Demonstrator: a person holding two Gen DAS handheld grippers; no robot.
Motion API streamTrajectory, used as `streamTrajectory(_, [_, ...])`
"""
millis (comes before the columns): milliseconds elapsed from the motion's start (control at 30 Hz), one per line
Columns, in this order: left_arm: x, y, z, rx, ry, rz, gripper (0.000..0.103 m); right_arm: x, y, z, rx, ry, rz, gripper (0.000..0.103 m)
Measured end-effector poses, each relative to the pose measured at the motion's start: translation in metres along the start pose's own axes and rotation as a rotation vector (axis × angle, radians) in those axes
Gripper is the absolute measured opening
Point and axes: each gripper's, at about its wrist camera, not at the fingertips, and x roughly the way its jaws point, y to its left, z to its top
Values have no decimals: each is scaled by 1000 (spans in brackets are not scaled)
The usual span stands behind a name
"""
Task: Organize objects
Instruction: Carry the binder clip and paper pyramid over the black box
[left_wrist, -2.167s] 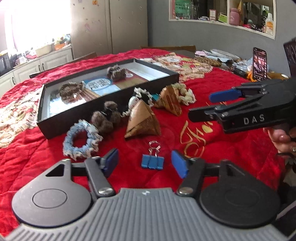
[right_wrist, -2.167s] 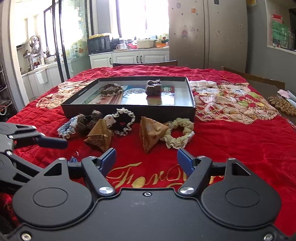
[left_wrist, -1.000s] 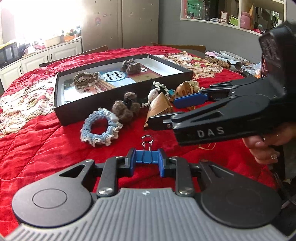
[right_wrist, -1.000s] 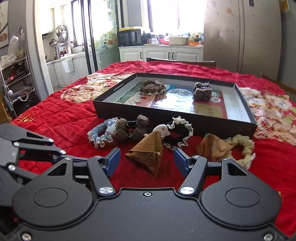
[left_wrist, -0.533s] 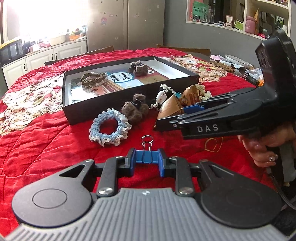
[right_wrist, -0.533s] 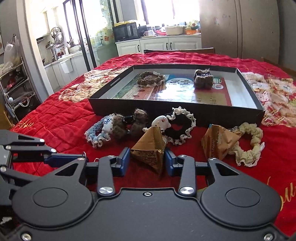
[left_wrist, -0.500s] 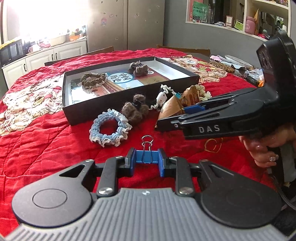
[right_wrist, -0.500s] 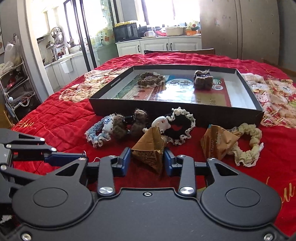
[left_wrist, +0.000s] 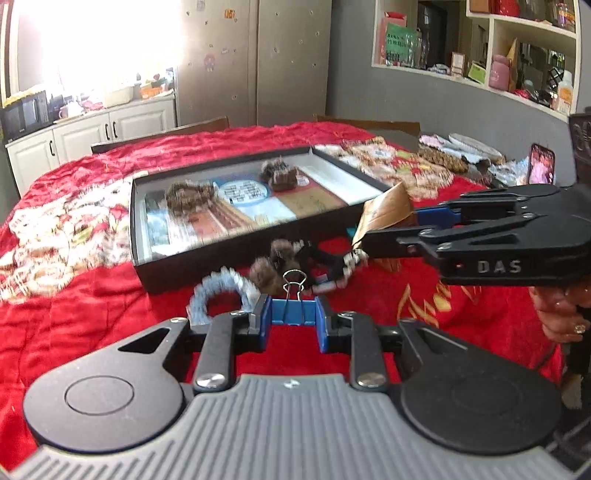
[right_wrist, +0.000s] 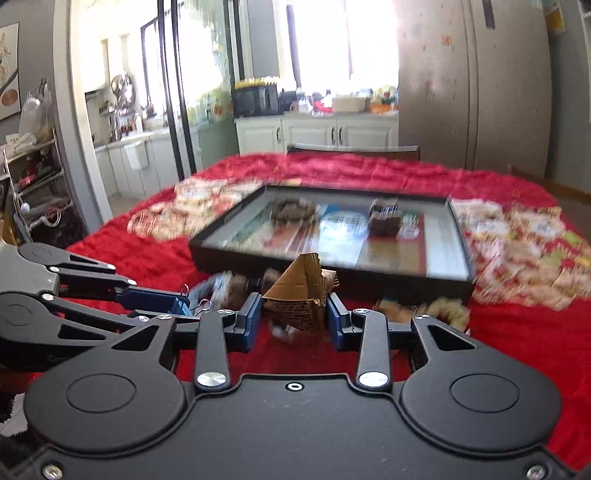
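My left gripper (left_wrist: 291, 323) is shut on a blue binder clip (left_wrist: 293, 311) and holds it above the red cloth. My right gripper (right_wrist: 293, 319) is shut on a brown pyramid-shaped packet (right_wrist: 299, 291) and holds it up near the front wall of the black tray (right_wrist: 332, 267). In the left wrist view the right gripper (left_wrist: 406, 229) reaches in from the right with the packet (left_wrist: 386, 210) by the tray's near right corner (left_wrist: 369, 206). The left gripper (right_wrist: 173, 299) with the clip shows at the left of the right wrist view.
The tray holds a brown scrunchie (left_wrist: 190, 195) and a dark fuzzy hair tie (left_wrist: 279, 175). Before it on the cloth lie a blue scrunchie (left_wrist: 221, 291), brown pompoms (left_wrist: 275, 262), a black-and-white scrunchie (left_wrist: 328, 264), another brown packet (right_wrist: 395, 308) and a cream scrunchie (right_wrist: 447, 310). A phone (left_wrist: 541, 164) stands far right.
Both grippers have risen and moved toward the tray. The right one has lifted the brown packet off the cloth. The left one still holds the clip.
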Motion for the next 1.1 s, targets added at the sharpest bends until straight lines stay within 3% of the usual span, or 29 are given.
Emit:
streamTrajectory(367, [16, 13, 59, -20, -96, 34, 28, 10, -25, 48, -32, -101, -123, 35])
streamTrajectory(567, [36, 20, 90, -20, -108, 61, 28, 27, -42, 79, -39, -135, -176, 35])
streamTrajectory(833, [81, 36, 129, -74, -103, 106, 28, 71, -75, 110, -10, -112, -221, 35])
streamTrajectory(1100, [131, 51, 147, -138, -69, 149, 28, 128, -102, 122, 34, -62, -274, 35])
